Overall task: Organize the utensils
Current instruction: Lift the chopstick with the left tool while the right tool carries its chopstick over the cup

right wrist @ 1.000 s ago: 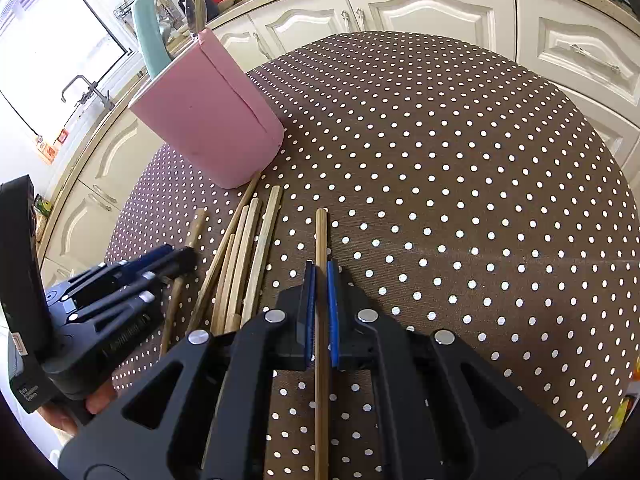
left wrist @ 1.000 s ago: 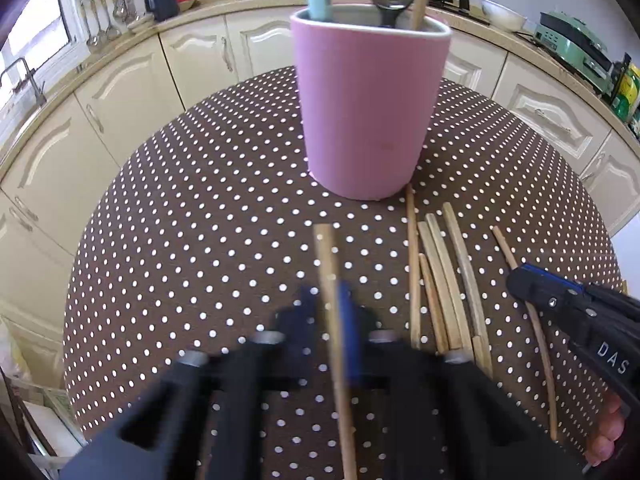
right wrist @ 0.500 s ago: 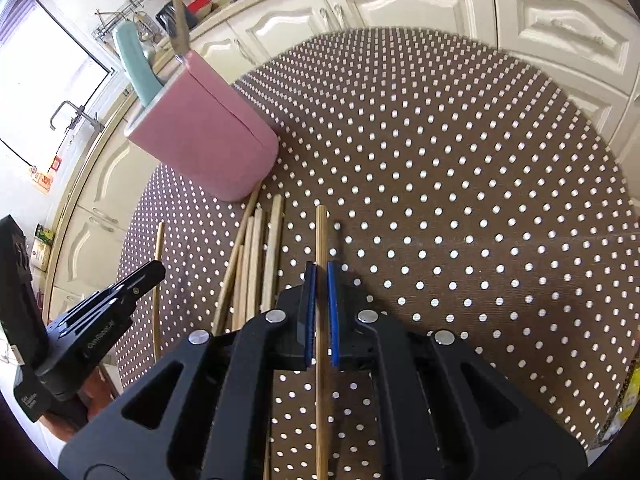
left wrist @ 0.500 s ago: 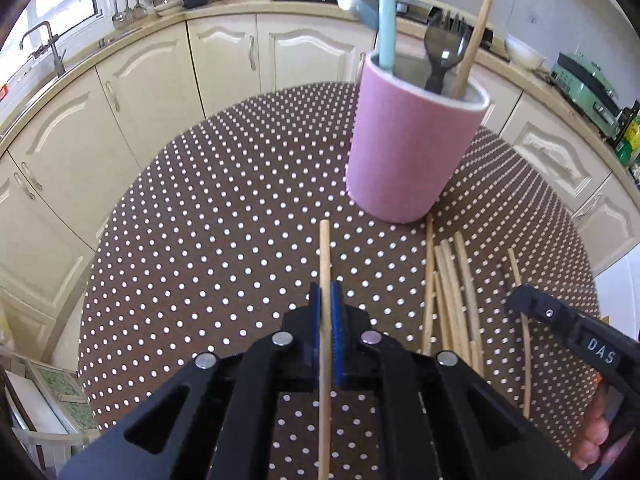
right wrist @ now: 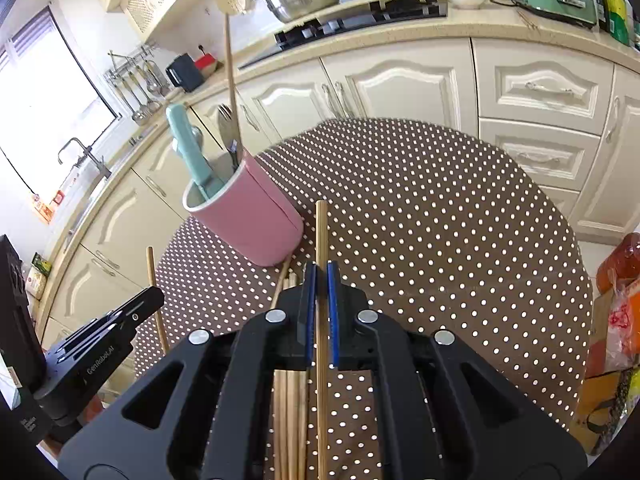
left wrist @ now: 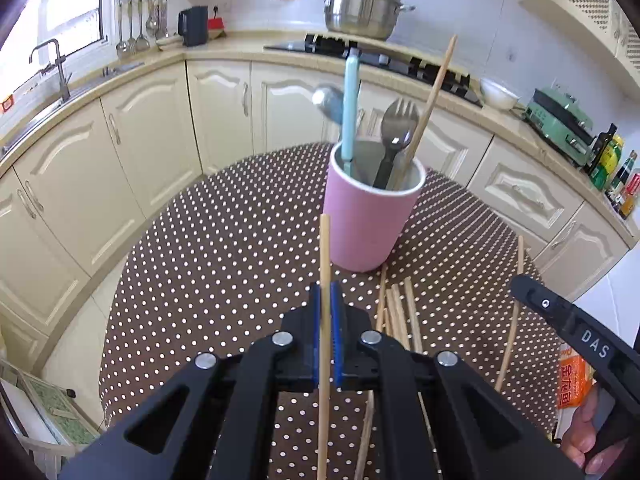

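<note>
A pink cup [left wrist: 366, 224] [right wrist: 250, 216] stands on the brown polka-dot table [left wrist: 224, 248] [right wrist: 440, 220], holding a teal-handled utensil [left wrist: 350, 108], a spoon, a dark fork [left wrist: 394, 136] and one chopstick [left wrist: 432, 100]. My left gripper [left wrist: 326, 292] is shut on a wooden chopstick [left wrist: 325, 256], lifted above the table just before the cup. My right gripper [right wrist: 320, 276] is shut on another chopstick [right wrist: 321, 236], raised to the right of the cup. Several loose chopsticks [left wrist: 394, 312] [right wrist: 290, 400] lie on the table between the two grippers.
Cream kitchen cabinets [left wrist: 224, 108] curve around behind the table, with a stove and steel pot [left wrist: 360, 4] on the counter. A sink [left wrist: 52, 64] is at the left. Orange bags [right wrist: 616, 312] sit off the table's right edge.
Both grippers have risen from the table, each carrying its chopstick, and tilted up so the cup's rim and contents now show. The cup and loose chopsticks stayed put.
</note>
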Demonstrator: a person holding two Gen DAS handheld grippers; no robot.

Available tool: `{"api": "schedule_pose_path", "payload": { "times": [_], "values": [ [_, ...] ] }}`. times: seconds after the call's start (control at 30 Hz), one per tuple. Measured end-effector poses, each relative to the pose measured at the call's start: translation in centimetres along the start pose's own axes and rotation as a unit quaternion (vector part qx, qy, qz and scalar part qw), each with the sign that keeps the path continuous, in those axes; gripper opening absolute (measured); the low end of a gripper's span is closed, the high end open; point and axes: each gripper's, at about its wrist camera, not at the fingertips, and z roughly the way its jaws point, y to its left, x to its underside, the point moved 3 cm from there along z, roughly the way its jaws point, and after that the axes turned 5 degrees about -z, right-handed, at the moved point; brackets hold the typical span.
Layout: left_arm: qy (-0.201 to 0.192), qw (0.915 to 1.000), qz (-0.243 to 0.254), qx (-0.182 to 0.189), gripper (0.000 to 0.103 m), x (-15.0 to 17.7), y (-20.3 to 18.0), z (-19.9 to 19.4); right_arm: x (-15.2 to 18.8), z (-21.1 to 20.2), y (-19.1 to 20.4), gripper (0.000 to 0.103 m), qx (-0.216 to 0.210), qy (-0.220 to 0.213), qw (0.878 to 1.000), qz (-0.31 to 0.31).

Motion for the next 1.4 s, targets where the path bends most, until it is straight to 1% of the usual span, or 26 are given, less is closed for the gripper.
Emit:
{"api": "schedule_pose_path", "payload": {
  "times": [0.07, 0.3, 0.47, 0.63, 1.0, 1.27, 1.4],
  "values": [
    [-0.006, 1.0, -0.001, 0.005, 0.005, -0.1, -0.1, -0.8, -0.2, -0.6, 0.3, 0.006, -0.003, -0.007, 1.0, -0.006],
    [-0.042, 0.9991, 0.004, -0.001, 0.005, -1.1, -0.5, -3.9, -0.8, -2.3, 0.5, 0.006, -0.007, -0.02, 1.0, -0.008],
    [-0.061, 0.9981, 0.004, 0.008, 0.005, -1.8, -0.9, -5.7, -1.7, -3.3, 1.7, 0.006, -0.009, -0.033, 0.999, -0.02],
    [-0.088, 0.9961, 0.008, 0.003, 0.005, -2.4, -1.2, -7.4, -2.8, -4.4, 2.8, 0.006, -0.01, -0.05, 0.998, -0.033],
    [-0.134, 0.9908, 0.016, 0.014, 0.005, -5.0, -2.3, -10.3, -6.5, -6.6, 5.0, 0.006, -0.017, -0.094, 0.994, -0.051],
    [-0.167, 0.9856, 0.016, 0.023, 0.005, -7.8, -3.2, -11.7, -10.2, -8.5, 6.9, 0.006, -0.022, -0.143, 0.988, -0.053],
    [-0.186, 0.9819, 0.017, 0.029, 0.005, -9.3, -3.7, -12.3, -12.3, -9.4, 8.2, 0.006, -0.014, -0.173, 0.983, -0.064]
  ]
}}
